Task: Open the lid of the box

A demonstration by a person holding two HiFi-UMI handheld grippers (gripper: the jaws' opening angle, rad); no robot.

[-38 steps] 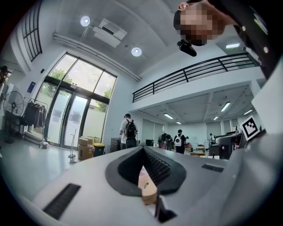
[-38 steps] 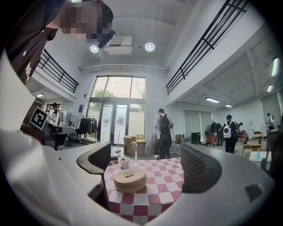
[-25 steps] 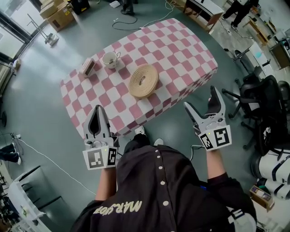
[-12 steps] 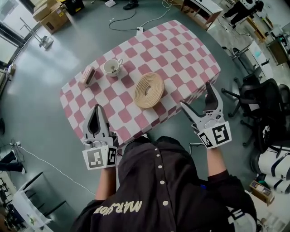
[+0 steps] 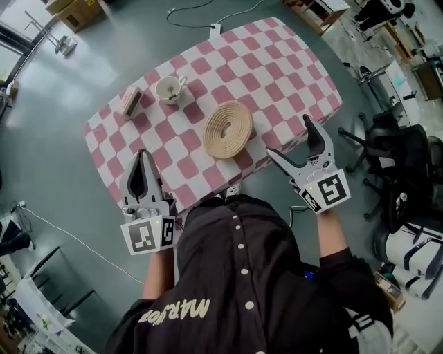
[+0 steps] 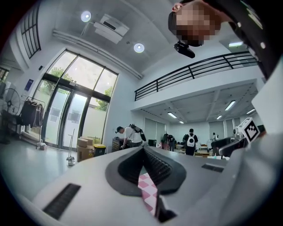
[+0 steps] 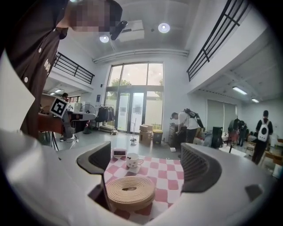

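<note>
A round tan woven box (image 5: 226,129) with a flat coiled lid sits near the front edge of the pink-and-white checked table (image 5: 277,62). In the right gripper view the box (image 7: 131,191) lies low and straight ahead between the jaws, still some way off. My right gripper (image 5: 291,138) is open and empty, just right of the box at the table's front edge. My left gripper (image 5: 143,157) is shut on nothing, at the table's front left corner. In the left gripper view that gripper (image 6: 143,150) shows only a strip of cloth past its jaws.
A white cup (image 5: 167,88) and a small pink clock-like block (image 5: 129,102) stand behind the box at the table's far left. A black office chair (image 5: 401,166) is at the right, cardboard boxes (image 5: 76,10) at the far left. People stand in the background hall.
The table and the box have come closer to me. Both grippers now reach the table's front edge, the right one drawing level with the box. Jaw states are unchanged.
</note>
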